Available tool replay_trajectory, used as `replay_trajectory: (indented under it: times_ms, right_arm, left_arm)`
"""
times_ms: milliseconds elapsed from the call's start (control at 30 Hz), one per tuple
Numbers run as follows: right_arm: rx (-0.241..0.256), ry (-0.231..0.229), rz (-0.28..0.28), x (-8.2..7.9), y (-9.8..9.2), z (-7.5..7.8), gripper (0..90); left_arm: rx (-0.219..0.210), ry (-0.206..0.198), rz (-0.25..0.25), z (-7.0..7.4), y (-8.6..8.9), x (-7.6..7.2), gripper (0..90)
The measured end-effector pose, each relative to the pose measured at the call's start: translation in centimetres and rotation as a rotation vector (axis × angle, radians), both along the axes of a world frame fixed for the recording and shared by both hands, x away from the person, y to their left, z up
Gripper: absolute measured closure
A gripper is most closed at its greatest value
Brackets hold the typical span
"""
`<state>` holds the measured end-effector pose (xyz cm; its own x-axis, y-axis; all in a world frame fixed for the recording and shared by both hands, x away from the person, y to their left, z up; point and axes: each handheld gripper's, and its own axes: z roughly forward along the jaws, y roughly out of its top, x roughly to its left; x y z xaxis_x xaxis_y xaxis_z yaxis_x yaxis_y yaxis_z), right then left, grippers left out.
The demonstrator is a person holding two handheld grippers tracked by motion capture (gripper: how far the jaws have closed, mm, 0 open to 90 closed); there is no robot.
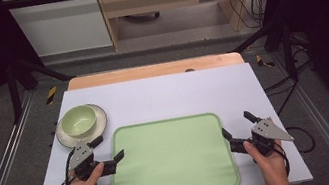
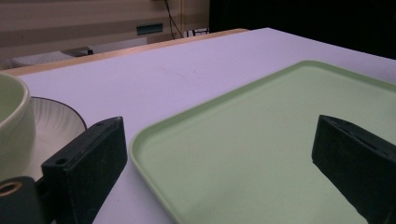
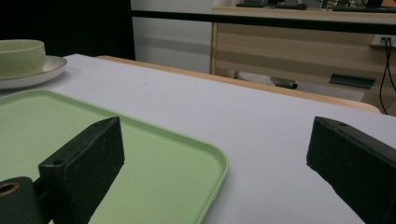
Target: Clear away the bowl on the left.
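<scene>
Tray point(image 1: 171, 160) lies flat on the worktop point(image 1: 178, 93), between both grippers. Left gripper point(image 1: 109, 151) straddles the tray's left rim, released; right gripper point(image 1: 238, 126) straddles its right rim, released. Bowl point(image 1: 78, 121) on plate point(image 1: 100, 122) sits beyond the tray's left corner.

Even overhead light on the table point(image 1: 162, 93) – dark surrounds; gripper views soft, bkgd slightly blurred.

A pale green tray point(image 1: 171, 160) with rounded corners and a low raised rim lies flat on the white surface point(image 1: 178, 93), near its front edge, bare inside. Its left and right rims sit between open tool jaws.
</scene>
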<state>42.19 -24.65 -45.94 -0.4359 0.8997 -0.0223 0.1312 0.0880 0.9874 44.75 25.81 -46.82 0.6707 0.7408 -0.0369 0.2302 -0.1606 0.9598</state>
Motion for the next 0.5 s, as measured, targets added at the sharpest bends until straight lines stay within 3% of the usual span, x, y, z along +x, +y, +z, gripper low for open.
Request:
replay_trajectory:
  times_ms: [300,333,500]
  right_arm:
    - [-0.001,-0.009,-0.002,-0.1,-0.3,0.1,3.0]
    - [-0.005,-0.014,-0.003,-0.2,-0.2,0.1,2.9]
    - [-0.014,-0.011,-0.006,-0.2,-0.1,0.1,3.1]
  left_arm:
    - [-0.027,0.023,0.012,0.6,0.8,-0.1,3.3]
    - [-0.045,0.022,0.004,0.8,1.0,0.0,3.7]
    - [-0.046,0.032,-0.013,1.6,1.0,-0.2,5.6]
